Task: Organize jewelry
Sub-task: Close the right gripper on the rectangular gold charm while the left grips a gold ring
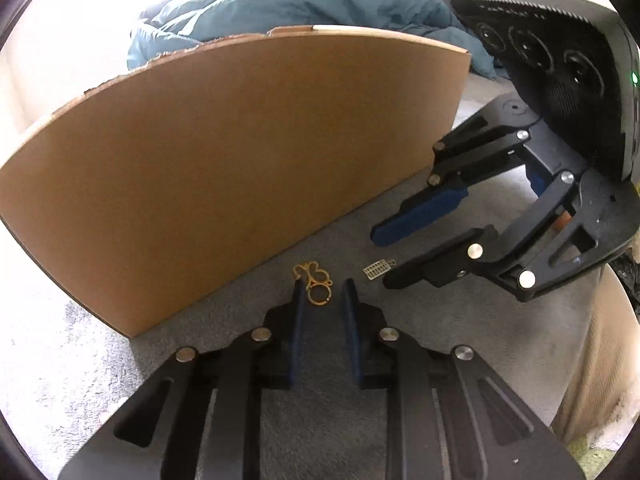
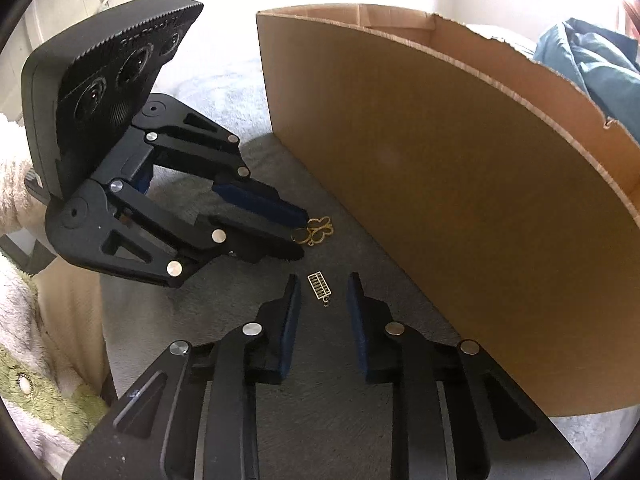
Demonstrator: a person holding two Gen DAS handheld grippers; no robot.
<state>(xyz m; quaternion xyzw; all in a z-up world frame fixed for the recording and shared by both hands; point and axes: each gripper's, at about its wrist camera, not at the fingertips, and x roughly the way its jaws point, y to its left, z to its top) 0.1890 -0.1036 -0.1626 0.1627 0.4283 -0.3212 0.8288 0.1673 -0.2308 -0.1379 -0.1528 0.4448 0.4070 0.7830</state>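
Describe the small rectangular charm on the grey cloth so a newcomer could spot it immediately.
Start at the tall cardboard box standing on the grey cloth. In front of its long wall lie two small pieces; the rectangular charm lies between the open fingers of the right tool. Unlike the gold flower-shaped pendant beside it, it is a pale grid of bars with a tiny loop.

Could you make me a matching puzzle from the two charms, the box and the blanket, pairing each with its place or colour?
Things:
1 gold charm
2 grid charm
3 box
4 blanket

Descriptions:
a teal, behind the box
b between the fingers of the right tool
c brown cardboard
d between the fingers of the left tool

Pairs: 1-d, 2-b, 3-c, 4-a
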